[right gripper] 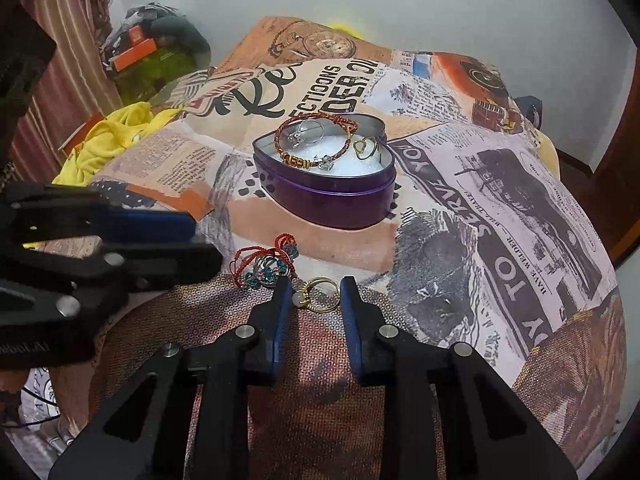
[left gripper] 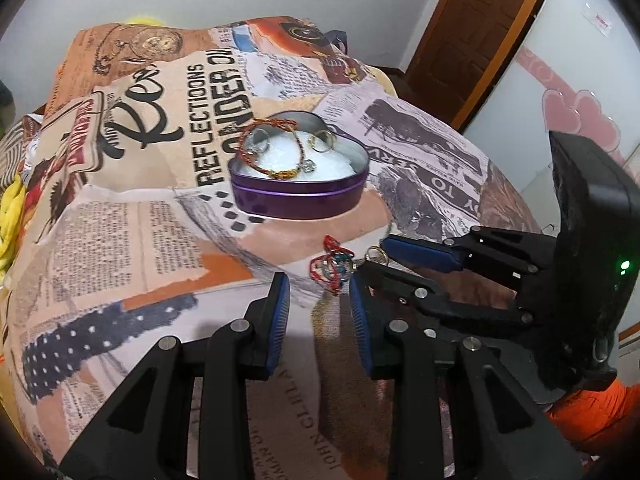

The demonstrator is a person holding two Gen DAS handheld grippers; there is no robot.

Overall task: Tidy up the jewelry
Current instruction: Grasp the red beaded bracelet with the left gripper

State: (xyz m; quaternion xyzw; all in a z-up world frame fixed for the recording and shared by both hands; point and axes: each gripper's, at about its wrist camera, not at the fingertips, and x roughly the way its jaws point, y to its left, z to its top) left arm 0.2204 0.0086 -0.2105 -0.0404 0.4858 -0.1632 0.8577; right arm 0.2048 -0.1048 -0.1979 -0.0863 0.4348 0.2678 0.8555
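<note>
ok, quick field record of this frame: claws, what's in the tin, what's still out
left claw: open, hovering by red cord bracelet
right claw: open, fingers either side of gold ring on the cloth
tin: purple heart shape, lid off, white lining
in tin: braided bracelet, gold heart ring, silver pieces
still out: red cord bracelet, gold ring

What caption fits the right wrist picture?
Open right tongs straddle a gold ring before the purple heart tin.

Tin on cloth; bracelet inside; ring before tin.
</note>
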